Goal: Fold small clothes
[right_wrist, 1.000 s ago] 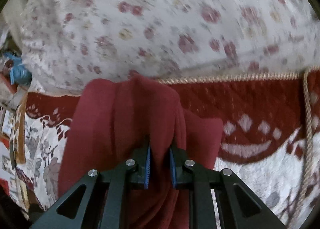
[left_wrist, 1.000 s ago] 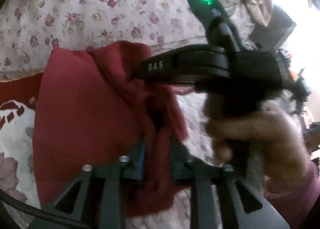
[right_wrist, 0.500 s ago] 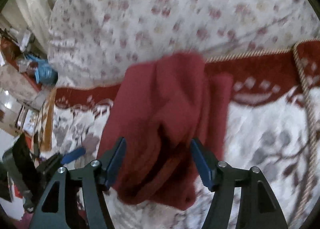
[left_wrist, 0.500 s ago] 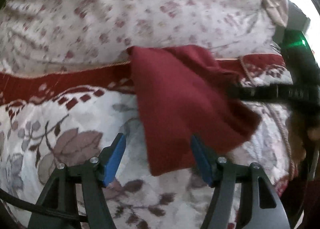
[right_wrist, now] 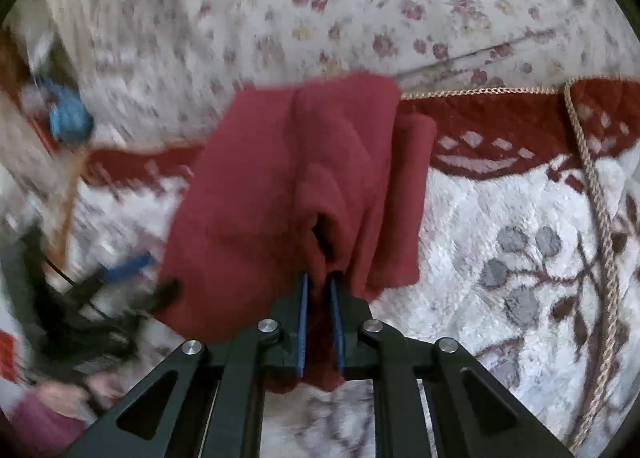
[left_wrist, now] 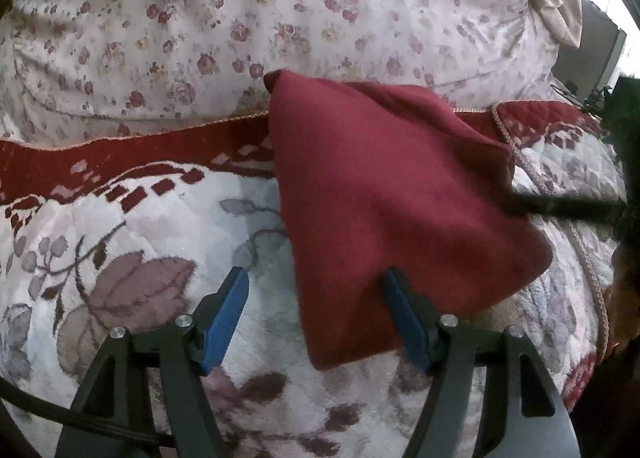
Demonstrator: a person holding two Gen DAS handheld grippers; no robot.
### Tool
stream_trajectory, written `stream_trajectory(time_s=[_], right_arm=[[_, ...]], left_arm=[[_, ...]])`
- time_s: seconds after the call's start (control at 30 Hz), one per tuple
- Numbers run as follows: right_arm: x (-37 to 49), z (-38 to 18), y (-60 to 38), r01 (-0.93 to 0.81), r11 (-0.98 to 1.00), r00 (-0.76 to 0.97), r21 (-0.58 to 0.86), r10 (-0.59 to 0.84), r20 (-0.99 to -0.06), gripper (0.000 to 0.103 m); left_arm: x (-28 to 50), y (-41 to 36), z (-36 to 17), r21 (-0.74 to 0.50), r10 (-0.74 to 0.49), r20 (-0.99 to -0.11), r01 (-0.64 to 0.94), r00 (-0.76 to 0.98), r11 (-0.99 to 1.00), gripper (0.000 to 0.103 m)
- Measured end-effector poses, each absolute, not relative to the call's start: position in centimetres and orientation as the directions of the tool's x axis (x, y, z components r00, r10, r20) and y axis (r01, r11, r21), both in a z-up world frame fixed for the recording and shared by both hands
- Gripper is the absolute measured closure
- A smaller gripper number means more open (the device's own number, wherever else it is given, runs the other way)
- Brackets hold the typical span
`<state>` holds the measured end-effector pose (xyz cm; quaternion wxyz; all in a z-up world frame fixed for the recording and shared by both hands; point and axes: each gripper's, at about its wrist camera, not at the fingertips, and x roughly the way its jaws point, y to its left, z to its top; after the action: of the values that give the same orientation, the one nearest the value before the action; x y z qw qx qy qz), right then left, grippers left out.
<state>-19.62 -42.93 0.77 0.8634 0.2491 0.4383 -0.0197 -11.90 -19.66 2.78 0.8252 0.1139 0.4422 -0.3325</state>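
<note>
Your right gripper (right_wrist: 319, 322) has just closed and pinches the near edge of the red cloth (left_wrist: 384, 193), which lies on the flowery blanket (left_wrist: 132, 242). Your left gripper (left_wrist: 316, 322) has opened and grips nothing. Next, I think, bring its blue pads (left_wrist: 224, 318) onto the near corner and pinch it too.

Both views are fisheye cameras mounted just behind each pair of tongs, looking steeply down and forward along the fingers, close over the bed.

The left wrist view has the left tongs (left_wrist: 316, 318) at 6 o'clock. The right wrist view has the right tongs (right_wrist: 320, 318) at 6 o'clock.

Both share the red garment (left_wrist: 380, 209) (right_wrist: 288, 193) at centre, the patterned blanket (left_wrist: 120, 242) (right_wrist: 500, 242) below and the floral bedding (left_wrist: 260, 17) (right_wrist: 360, 9) toward 12 o'clock. The right view catches the left tongs, blurred, at 8 o'clock.
</note>
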Motion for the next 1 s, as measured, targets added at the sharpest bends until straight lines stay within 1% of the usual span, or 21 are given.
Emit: stream_trajectory(time_s=[0.03, 0.07, 0.1, 0.13, 0.27, 0.37, 0.43, 0.5, 0.53, 0.6, 0.67, 0.73, 0.8, 0.83, 0.9, 1.0], right_arm=[[-19.9, 1.4, -43.6, 0.269, 0.856, 0.634, 0.441, 0.187, -0.751, 0.070], [-19.8, 2.0, -44.3, 0.288, 0.844, 0.655, 0.452, 0.171, -0.736, 0.051], [-19.7, 2.4, -44.8, 0.303, 0.834, 0.673, 0.461, 0.154, -0.723, 0.040], [-19.3, 2.6, -45.3, 0.322, 0.822, 0.685, 0.469, 0.140, -0.715, 0.039], [-15.5, 1.4, -46.8, 0.373, 0.778, 0.676, 0.506, 0.147, -0.723, 0.038], [-12.0, -0.6, -46.7, 0.405, 0.785, 0.618, 0.469, 0.143, -0.773, 0.038], [-10.8, -1.0, -46.1, 0.396, 0.824, 0.603, 0.405, 0.100, -0.792, 0.055], [-11.1, 0.1, -45.8, 0.366, 0.857, 0.629, 0.363, 0.060, -0.775, 0.085], [-11.4, 0.6, -45.8, 0.355, 0.868, 0.641, 0.347, 0.044, -0.766, 0.086], [-12.0, 1.3, -45.6, 0.361, 0.899, 0.635, 0.249, -0.041, -0.772, 0.087], [-11.7, 0.1, -45.7, 0.376, 0.907, 0.605, 0.190, -0.085, -0.791, 0.087], [-11.5, -1.8, -46.3, 0.405, 0.891, 0.587, 0.204, -0.082, -0.806, 0.087], [-12.0, -1.5, -46.8, 0.414, 0.876, 0.603, 0.248, -0.060, -0.795, 0.086], [-12.2, -1.1, -46.9, 0.420, 0.867, 0.608, 0.268, -0.049, -0.792, 0.084], [-12.9, 0.0, -46.7, 0.432, 0.862, 0.611, 0.266, -0.062, -0.789, 0.067], [-14.3, 2.3, -45.0, 0.421, 0.882, 0.621, 0.211, -0.111, -0.776, 0.067]], left_arm=[[-11.8, -19.6, 2.8, -0.107, -0.450, -0.805, 0.651, 0.387, 0.751, 0.034], [-11.8, -19.7, 2.8, -0.108, -0.450, -0.806, 0.652, 0.384, 0.750, 0.033], [-11.7, -19.7, 2.7, -0.112, -0.450, -0.808, 0.651, 0.380, 0.751, 0.033], [-11.6, -19.8, 2.6, -0.115, -0.450, -0.810, 0.649, 0.377, 0.752, 0.033], [-11.5, -19.9, 2.4, -0.118, -0.448, -0.810, 0.644, 0.377, 0.756, 0.030], [-11.4, -20.0, 2.3, -0.120, -0.447, -0.812, 0.641, 0.376, 0.758, 0.029], [-11.4, -19.9, 2.2, -0.124, -0.447, -0.813, 0.639, 0.374, 0.759, 0.027], [-11.3, -19.8, 2.2, -0.131, -0.448, -0.816, 0.637, 0.366, 0.760, 0.024], [-11.2, -19.8, 2.2, -0.136, -0.450, -0.816, 0.636, 0.362, 0.759, 0.023], [-11.2, -19.9, 2.2, -0.146, -0.459, -0.812, 0.637, 0.360, 0.757, 0.020], [-11.1, -20.1, 2.0, -0.145, -0.459, -0.813, 0.637, 0.360, 0.757, 0.019], [-11.0, -20.1, 1.9, -0.149, -0.460, -0.812, 0.634, 0.359, 0.759, 0.018], [-11.0, -20.0, 1.8, -0.143, -0.451, -0.816, 0.631, 0.360, 0.763, 0.017], [-11.0, -20.0, 1.7, -0.139, -0.447, -0.818, 0.630, 0.361, 0.764, 0.017], [-11.0, -20.0, 1.7, -0.133, -0.441, -0.820, 0.628, 0.365, 0.767, 0.017], [-11.1, -20.1, 1.7, -0.128, -0.440, -0.819, 0.629, 0.369, 0.767, 0.017]])
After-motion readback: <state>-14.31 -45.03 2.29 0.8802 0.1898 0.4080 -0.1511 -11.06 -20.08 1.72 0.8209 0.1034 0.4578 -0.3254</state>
